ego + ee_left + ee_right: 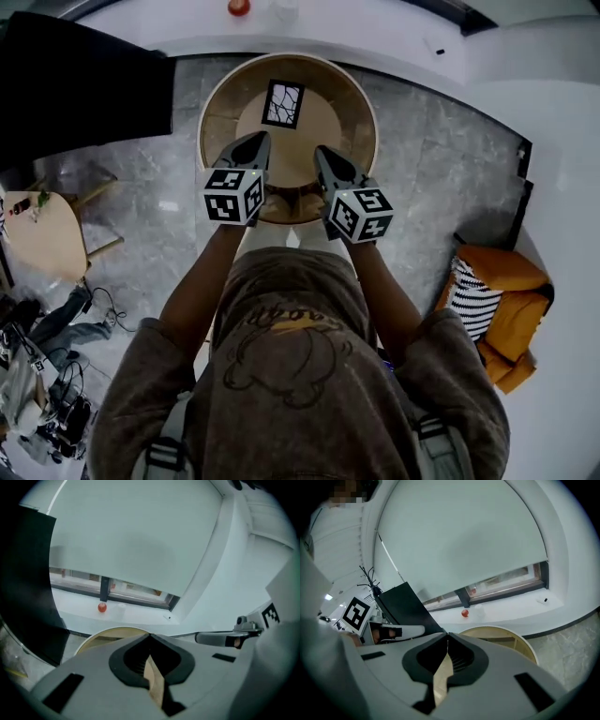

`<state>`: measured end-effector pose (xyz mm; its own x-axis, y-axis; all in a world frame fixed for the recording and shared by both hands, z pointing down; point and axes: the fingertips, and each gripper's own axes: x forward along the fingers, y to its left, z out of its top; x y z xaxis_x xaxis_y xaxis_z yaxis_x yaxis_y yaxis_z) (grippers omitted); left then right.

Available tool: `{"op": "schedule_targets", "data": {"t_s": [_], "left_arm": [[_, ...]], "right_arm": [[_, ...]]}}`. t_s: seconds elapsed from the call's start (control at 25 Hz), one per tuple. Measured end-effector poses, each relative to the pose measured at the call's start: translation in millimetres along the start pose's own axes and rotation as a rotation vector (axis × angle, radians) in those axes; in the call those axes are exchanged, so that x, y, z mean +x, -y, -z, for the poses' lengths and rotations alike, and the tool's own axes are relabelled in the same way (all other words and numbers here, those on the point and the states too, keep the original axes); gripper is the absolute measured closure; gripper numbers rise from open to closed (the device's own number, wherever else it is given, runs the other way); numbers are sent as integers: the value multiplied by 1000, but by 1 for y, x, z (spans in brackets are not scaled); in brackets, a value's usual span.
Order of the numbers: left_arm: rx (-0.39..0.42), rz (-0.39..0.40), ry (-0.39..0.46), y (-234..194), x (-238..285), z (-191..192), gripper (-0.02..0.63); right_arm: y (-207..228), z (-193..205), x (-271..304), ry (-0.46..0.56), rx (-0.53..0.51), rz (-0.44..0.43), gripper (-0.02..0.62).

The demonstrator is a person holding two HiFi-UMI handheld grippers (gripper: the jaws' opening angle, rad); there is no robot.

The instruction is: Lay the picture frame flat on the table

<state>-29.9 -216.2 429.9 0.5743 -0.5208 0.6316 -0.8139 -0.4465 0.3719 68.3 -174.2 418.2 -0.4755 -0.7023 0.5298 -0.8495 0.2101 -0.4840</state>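
Observation:
A small dark-edged picture frame (283, 103) with a white, branch-patterned picture stands out on the round wooden table (347, 89), toward its far side. From above I cannot tell whether it is upright or flat. My left gripper (261, 141) and right gripper (321, 152) hover side by side over the table's near half, short of the frame, both shut and empty. In the left gripper view the jaws (150, 634) meet with only the table rim (112, 632) beyond. The right gripper view shows closed jaws (447, 633) and the table (506, 634). Neither gripper view shows the frame.
A white window ledge (375, 28) behind the table carries a red object (239, 7). A black panel (75, 84) stands at the left, above a small wooden side table (42, 234). An orange armchair (511, 319) with a striped cushion sits right. Cables and clutter (47, 375) lie lower left.

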Motion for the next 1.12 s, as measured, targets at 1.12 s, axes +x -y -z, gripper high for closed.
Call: {"op": "schedule_targets", "data": {"t_s": [1.12], "left_arm": [[256,103,339,121,-178,-102,589]], "right_arm": [[-95,-123,-151,298,-281,-118,575]]}}
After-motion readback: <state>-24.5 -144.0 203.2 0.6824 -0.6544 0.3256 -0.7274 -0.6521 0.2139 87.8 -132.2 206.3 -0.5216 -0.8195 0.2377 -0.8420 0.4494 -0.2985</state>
